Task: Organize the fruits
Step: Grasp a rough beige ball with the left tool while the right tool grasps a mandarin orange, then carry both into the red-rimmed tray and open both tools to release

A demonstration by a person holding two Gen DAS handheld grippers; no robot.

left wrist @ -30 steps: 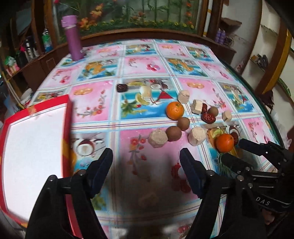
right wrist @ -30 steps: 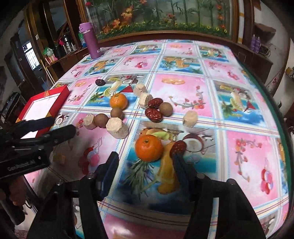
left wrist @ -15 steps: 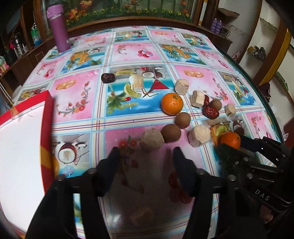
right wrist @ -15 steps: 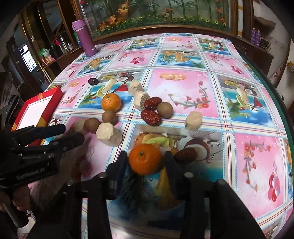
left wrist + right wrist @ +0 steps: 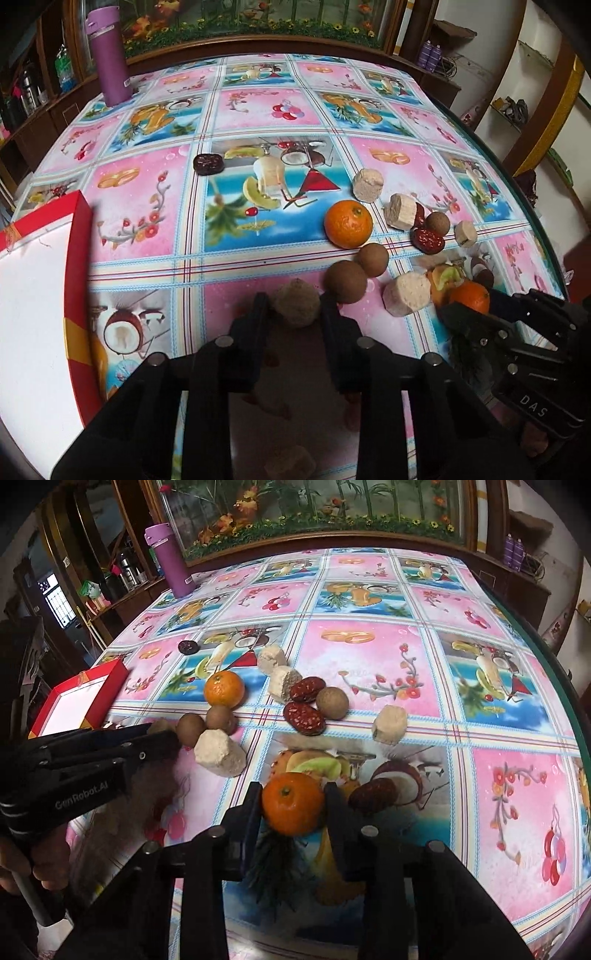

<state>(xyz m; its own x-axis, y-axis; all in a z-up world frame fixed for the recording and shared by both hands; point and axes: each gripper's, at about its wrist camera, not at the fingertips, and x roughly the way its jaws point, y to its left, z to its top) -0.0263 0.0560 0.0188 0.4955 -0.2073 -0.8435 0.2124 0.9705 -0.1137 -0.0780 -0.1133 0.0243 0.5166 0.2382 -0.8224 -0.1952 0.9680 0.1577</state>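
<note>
Left wrist view, left gripper (image 5: 291, 306) jaws closing on a beige crumbly cake (image 5: 296, 308), right gripper (image 5: 291, 801) jaws closing on a tangerine (image 5: 293, 803), red box (image 5: 79, 258) far left.

Left hand-held gripper (image 5: 162, 734), text on its black body, seen in the right wrist view: "GenRobot.AI", in pale letters.
Right hand-held gripper (image 5: 476, 306), text on its black body, seen in the left wrist view: "DAS", in pale letters; it may be only a part of a longer word.
Purple bottle (image 5: 168, 559), small white label near its base: too small to read.
</note>
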